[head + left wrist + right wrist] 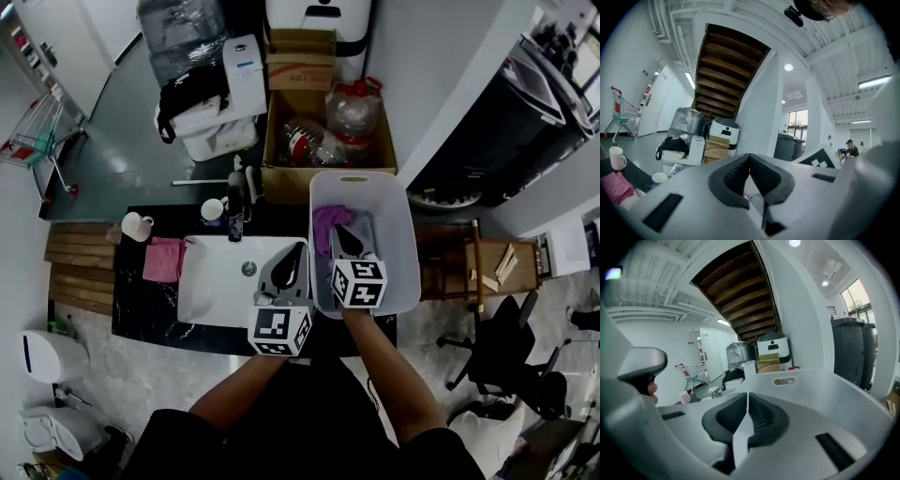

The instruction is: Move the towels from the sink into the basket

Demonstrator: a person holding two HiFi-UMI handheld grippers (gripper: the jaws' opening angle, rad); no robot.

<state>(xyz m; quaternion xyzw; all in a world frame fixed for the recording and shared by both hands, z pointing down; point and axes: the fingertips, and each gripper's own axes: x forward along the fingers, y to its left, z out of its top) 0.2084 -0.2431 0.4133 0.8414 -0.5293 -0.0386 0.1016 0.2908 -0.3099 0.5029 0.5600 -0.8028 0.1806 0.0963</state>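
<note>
Drop-off step looking finished: right gripper [340,232] hanging over basket [398,246], jaws pressed together, gripping nothing. Purple towel [328,222] lying inside basket, just ahead of it. Left gripper [297,251] hovering over sink [214,283], jaws also meeting at tips, empty. Sink basin showing bare. Pink towel [164,260] lying on counter just beside sink's left rim. Next move probably calling for reaching there, opening wide, and pinching a fold.

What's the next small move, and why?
Probably open the left gripper and swing it left toward the pink towel lying beside the sink. Both it and the right gripper are shut and empty, the sink looks bare, and a purple towel already lies in the basket.
</note>
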